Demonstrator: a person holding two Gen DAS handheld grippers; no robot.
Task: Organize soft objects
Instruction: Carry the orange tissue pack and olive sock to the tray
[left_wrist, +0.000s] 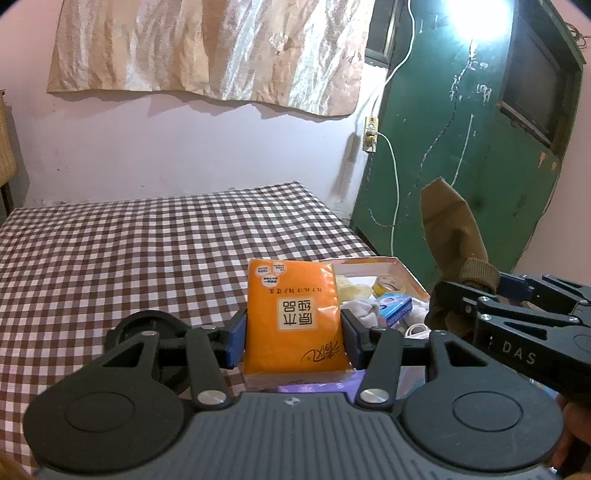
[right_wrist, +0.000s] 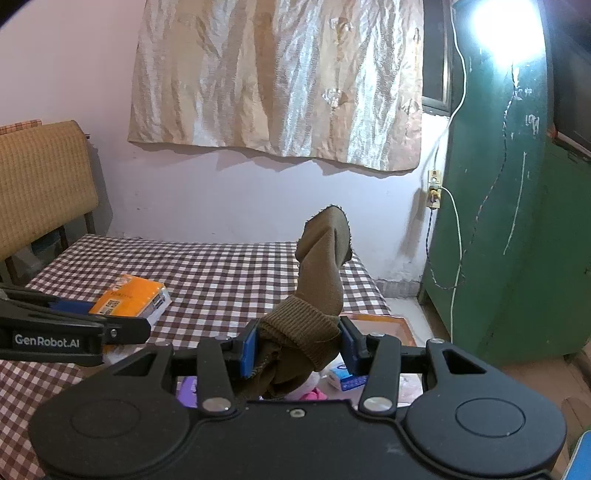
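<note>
My left gripper (left_wrist: 293, 338) is shut on an orange pack of tissues (left_wrist: 293, 314), held above the checked bedcover (left_wrist: 129, 258). The same orange pack (right_wrist: 129, 295) shows at the left of the right wrist view, between the left gripper's fingers. My right gripper (right_wrist: 297, 349) is shut on an olive-brown sock (right_wrist: 325, 269), pinched at its ribbed cuff, with the foot part sticking up. In the left wrist view that sock (left_wrist: 448, 229) and the right gripper (left_wrist: 465, 295) stand at the right, over the box.
An open cardboard box (left_wrist: 408, 275) lies at the bed's right edge, holding a blue carton (left_wrist: 395, 306), a tape roll (left_wrist: 388, 284), white cloth and something pink (right_wrist: 314, 393). A green door (left_wrist: 461, 166) stands right; a chair (right_wrist: 44, 184) at far left.
</note>
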